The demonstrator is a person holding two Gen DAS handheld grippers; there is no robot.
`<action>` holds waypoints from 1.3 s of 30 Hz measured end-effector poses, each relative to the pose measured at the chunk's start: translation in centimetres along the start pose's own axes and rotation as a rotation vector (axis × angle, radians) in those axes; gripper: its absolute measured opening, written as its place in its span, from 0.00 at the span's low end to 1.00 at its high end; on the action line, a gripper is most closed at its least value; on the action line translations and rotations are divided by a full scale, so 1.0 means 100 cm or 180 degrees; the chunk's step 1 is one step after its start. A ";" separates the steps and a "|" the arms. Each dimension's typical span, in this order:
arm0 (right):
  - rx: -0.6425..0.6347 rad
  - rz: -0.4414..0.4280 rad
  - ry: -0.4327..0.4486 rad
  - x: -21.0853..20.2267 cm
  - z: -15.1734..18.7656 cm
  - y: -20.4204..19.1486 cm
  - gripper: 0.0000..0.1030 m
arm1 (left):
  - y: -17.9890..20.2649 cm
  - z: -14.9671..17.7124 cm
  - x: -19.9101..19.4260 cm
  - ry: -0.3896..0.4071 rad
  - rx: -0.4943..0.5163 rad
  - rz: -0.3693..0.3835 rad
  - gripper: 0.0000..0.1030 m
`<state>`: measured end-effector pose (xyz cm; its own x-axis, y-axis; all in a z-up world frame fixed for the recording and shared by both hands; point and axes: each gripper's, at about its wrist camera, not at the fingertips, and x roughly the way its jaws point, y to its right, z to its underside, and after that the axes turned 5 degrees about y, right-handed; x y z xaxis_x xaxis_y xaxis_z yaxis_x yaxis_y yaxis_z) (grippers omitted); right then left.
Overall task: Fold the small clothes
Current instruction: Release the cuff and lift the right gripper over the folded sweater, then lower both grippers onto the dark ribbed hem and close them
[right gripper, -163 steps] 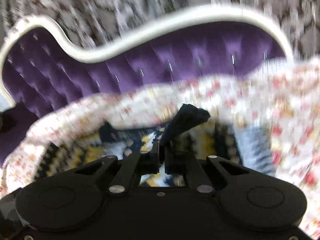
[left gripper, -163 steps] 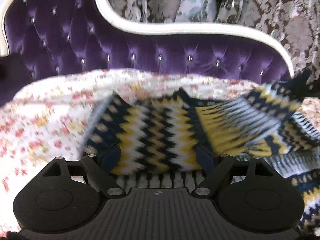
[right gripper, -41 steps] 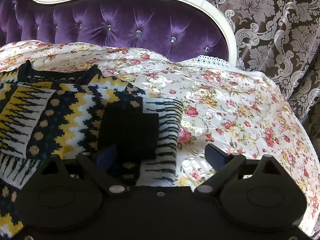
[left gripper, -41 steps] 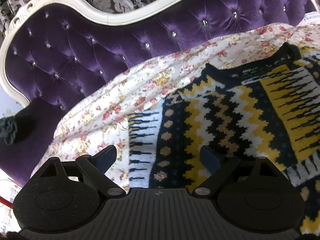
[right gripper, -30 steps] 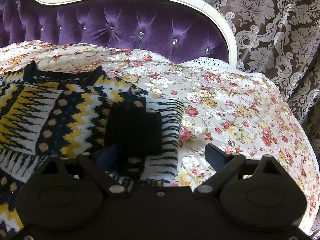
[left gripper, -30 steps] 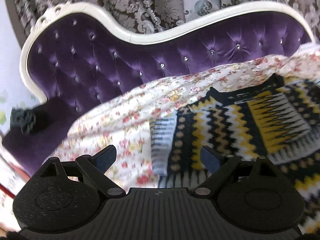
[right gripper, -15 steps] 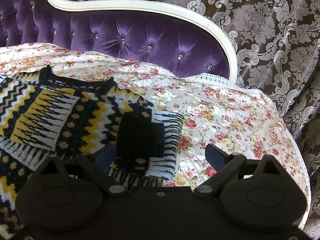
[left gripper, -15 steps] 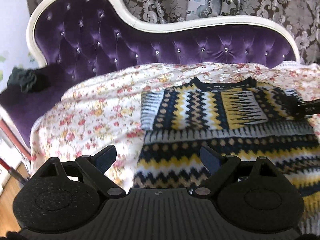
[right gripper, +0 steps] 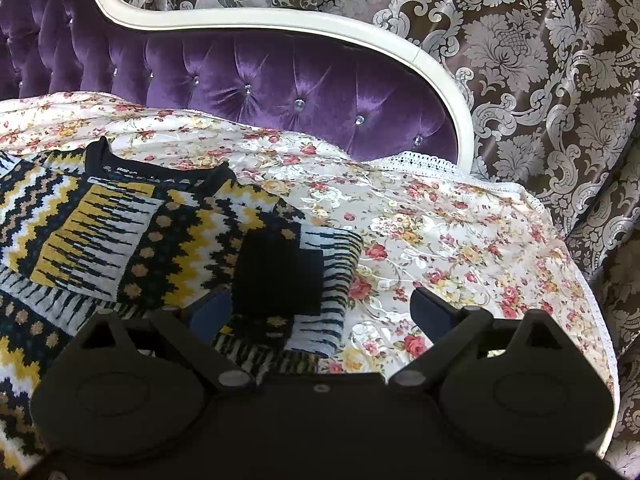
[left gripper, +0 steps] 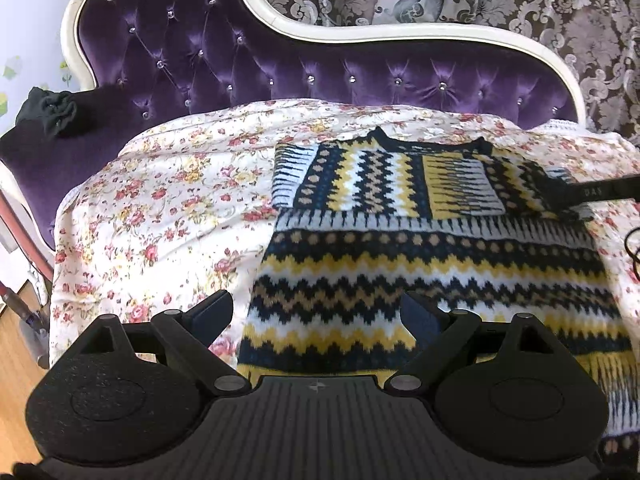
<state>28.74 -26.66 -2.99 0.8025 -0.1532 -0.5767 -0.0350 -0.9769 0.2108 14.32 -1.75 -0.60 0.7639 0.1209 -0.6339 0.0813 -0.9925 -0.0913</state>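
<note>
A navy, yellow and white zigzag-knit sweater point(left gripper: 432, 264) lies flat on the floral sheet point(left gripper: 160, 208), both sleeves folded in across its chest. My left gripper point(left gripper: 316, 312) is open and empty, above the sweater's lower left hem. My right gripper point(right gripper: 320, 304) is open and empty, over the sweater's point(right gripper: 140, 240) right shoulder, where a black cuff point(right gripper: 280, 272) lies on the folded sleeve. One of its fingers point(left gripper: 592, 192) shows at the right of the left wrist view.
The floral sheet point(right gripper: 440, 240) covers a purple tufted sofa with a white frame point(left gripper: 360, 36). A dark bundle of cloth point(left gripper: 48, 112) sits on the sofa's left arm. Patterned curtains point(right gripper: 540, 60) hang behind. Wooden floor point(left gripper: 16, 360) lies at the lower left.
My left gripper has pulled back and risen from the sweater's left shoulder to its hem, so the whole sweater shows. My right gripper has drawn back slightly. Earlier it let go of the black cuff.
</note>
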 end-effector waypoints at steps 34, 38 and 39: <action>0.1545 -0.1189 0.0324 -0.170 0.098 0.054 0.96 | -0.068 0.083 -0.056 0.0163 -0.0113 0.0567 0.88; 0.1586 -0.1353 0.0074 -0.188 0.122 0.047 0.89 | -0.068 0.096 -0.049 -0.0068 -0.0093 0.0787 0.88; 0.1615 -0.1373 0.0003 -0.191 0.129 0.046 0.88 | -0.069 0.099 -0.047 -0.0111 -0.0096 0.0822 0.88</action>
<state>5.60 -30.10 -1.16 0.8079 0.2669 -0.5254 0.0134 -0.8996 -0.4364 3.78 4.67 -4.61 0.7394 -0.1366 -0.6593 -0.0942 -0.9906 0.0996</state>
